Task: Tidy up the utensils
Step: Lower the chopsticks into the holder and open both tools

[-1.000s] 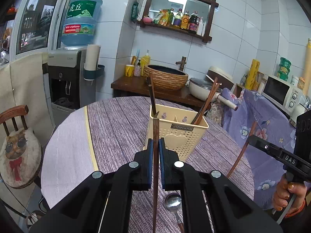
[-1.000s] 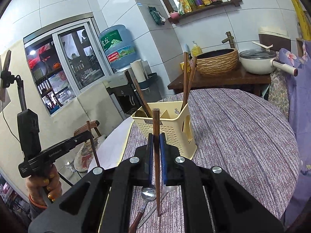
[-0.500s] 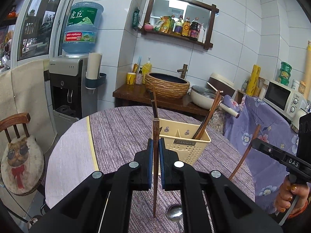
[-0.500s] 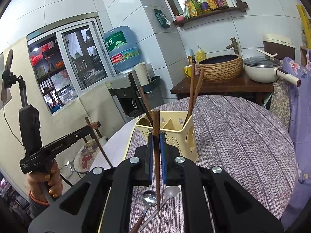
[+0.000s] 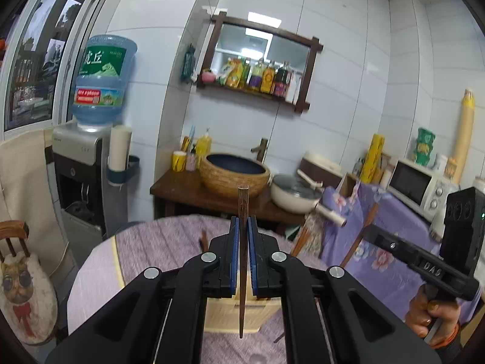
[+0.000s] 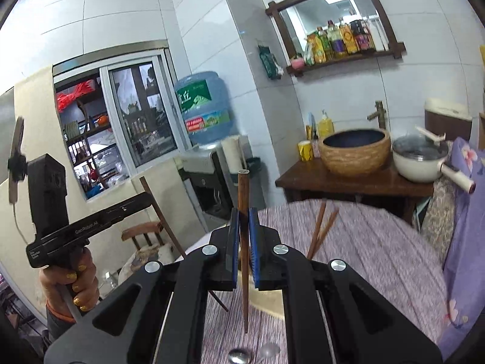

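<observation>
Both grippers have lifted, each still clamping a chopstick: left gripper, right gripper. Only the right view shows spoons; the holder is mostly hidden.

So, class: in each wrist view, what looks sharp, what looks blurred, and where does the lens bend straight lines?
Left wrist view: the left claw and its chopstick are sharp, the round table is smeared, and the wall tile lines bow. Right wrist view: the right claw and its chopstick are crisp, the table's chopsticks blur, and the window frame curves.
</observation>
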